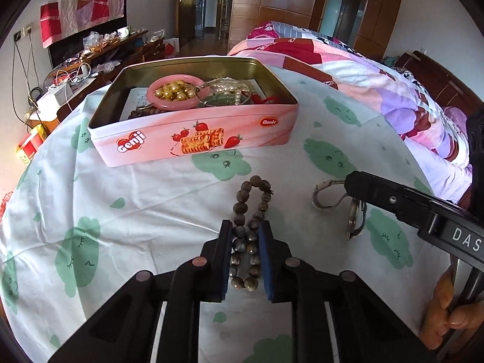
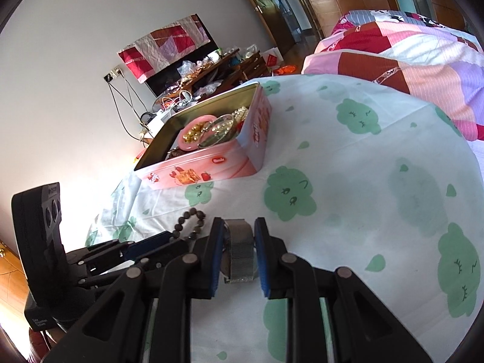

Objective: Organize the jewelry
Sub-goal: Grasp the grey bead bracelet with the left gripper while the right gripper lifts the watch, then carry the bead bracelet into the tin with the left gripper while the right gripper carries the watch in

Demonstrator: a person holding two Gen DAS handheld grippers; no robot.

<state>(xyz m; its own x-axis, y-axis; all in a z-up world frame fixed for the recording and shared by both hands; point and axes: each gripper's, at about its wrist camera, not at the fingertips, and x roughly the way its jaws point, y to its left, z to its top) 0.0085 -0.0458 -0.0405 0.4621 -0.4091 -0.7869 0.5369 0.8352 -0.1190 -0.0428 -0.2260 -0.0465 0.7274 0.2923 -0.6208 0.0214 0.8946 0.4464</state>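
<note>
Two grippers work near the pink tin (image 1: 193, 139) on the sheet (image 1: 151, 199): left gripper (image 1: 245, 236) pinches the dark bead bracelet (image 1: 246, 242), right gripper (image 2: 239, 236) clamps the watch (image 2: 240, 252) strap, its dial hidden.

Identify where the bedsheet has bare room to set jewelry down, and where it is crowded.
Free: the sheet left of the bead bracelet, below the tin, and the wide stretch right of the right gripper. Crowded: around the bracelet, watch and left gripper; the tin's inside.
</note>
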